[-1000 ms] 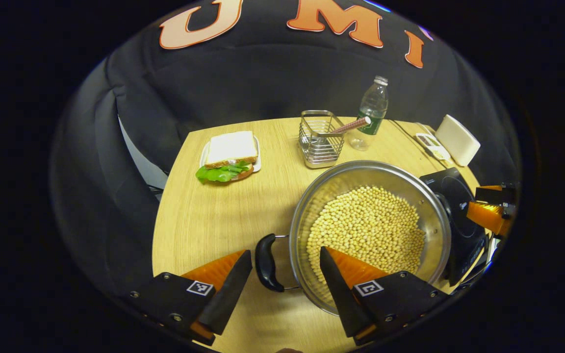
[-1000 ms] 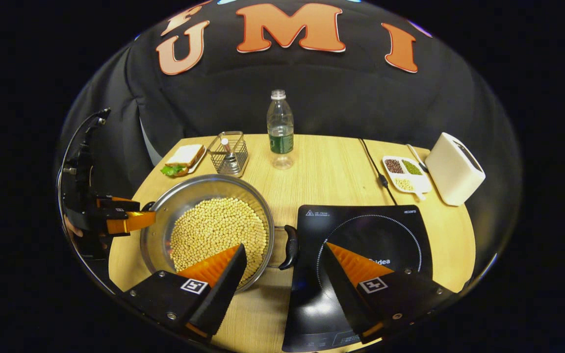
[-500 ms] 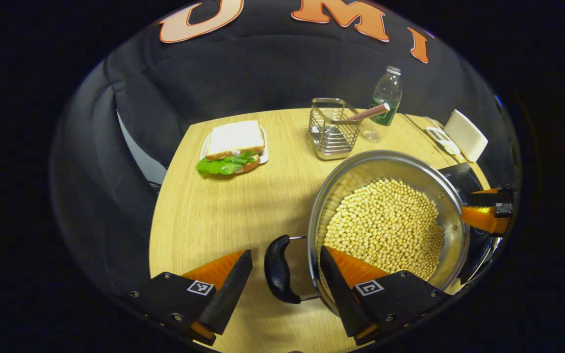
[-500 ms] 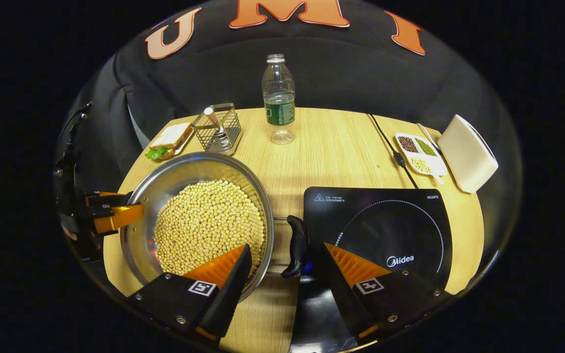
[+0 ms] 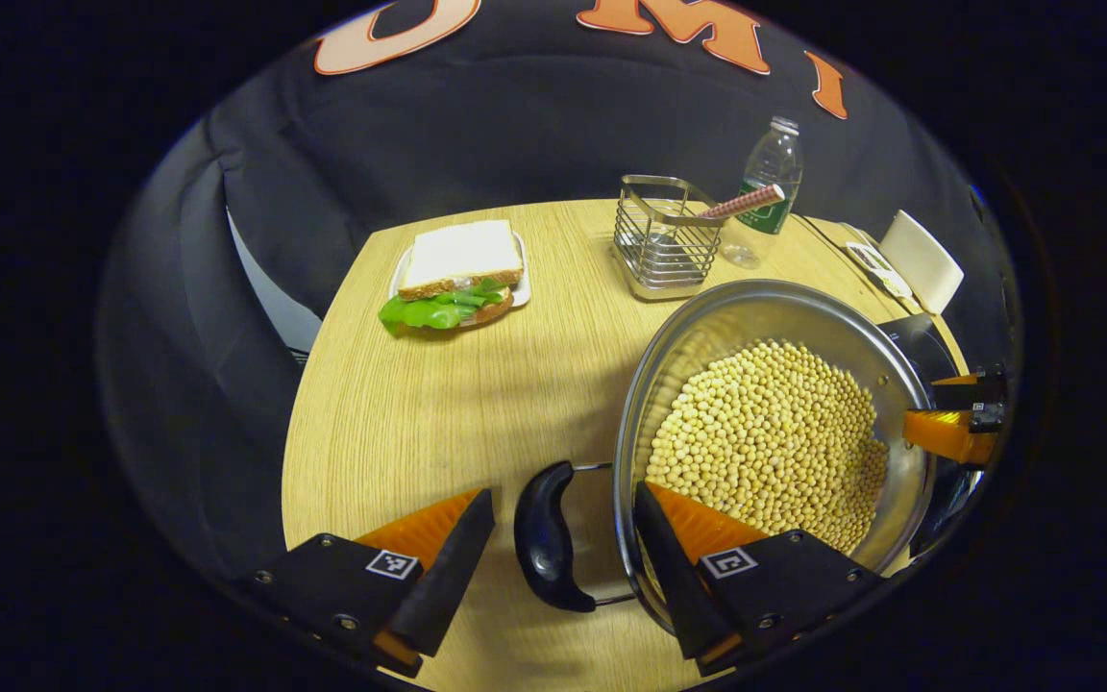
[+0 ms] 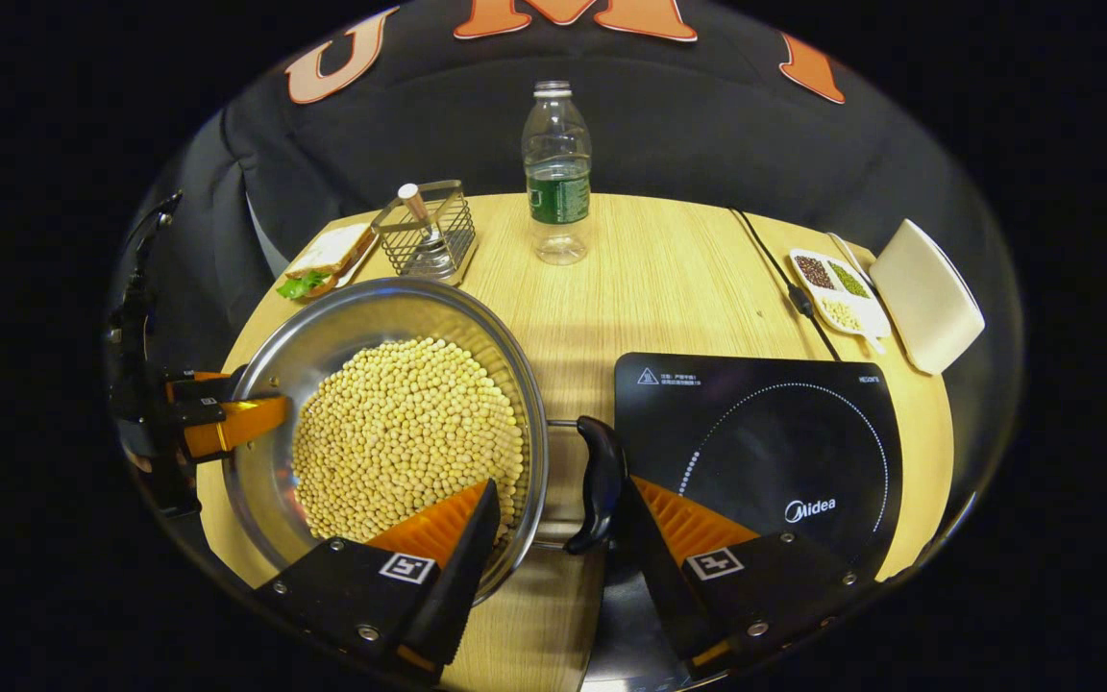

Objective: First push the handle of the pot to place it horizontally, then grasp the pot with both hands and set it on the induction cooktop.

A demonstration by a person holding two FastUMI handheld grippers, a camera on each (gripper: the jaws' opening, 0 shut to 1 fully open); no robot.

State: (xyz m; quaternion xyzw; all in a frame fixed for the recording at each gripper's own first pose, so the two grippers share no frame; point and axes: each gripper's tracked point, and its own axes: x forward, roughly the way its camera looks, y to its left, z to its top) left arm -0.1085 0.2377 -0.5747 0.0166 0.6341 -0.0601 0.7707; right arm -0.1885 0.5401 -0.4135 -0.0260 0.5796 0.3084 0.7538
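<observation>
Here the pot (image 6: 390, 423) sits level; handles (image 6: 597, 483) pointing sideways.

Printed in white on the induction cooktop (image 6: 755, 452): a brand word near the front right, and a warning triangle with tiny print at the far left, too small to read. On the bottle (image 6: 558, 173), a green label, illegible.

The wooden table (image 6: 669, 288) carries the pot (image 6: 323, 336). Behind the pot stand a wire basket (image 6: 433, 240), a sandwich plate (image 6: 328, 264) and a bottle (image 6: 558, 183); the induction cooktop (image 6: 755, 432) lies just beside it.
</observation>
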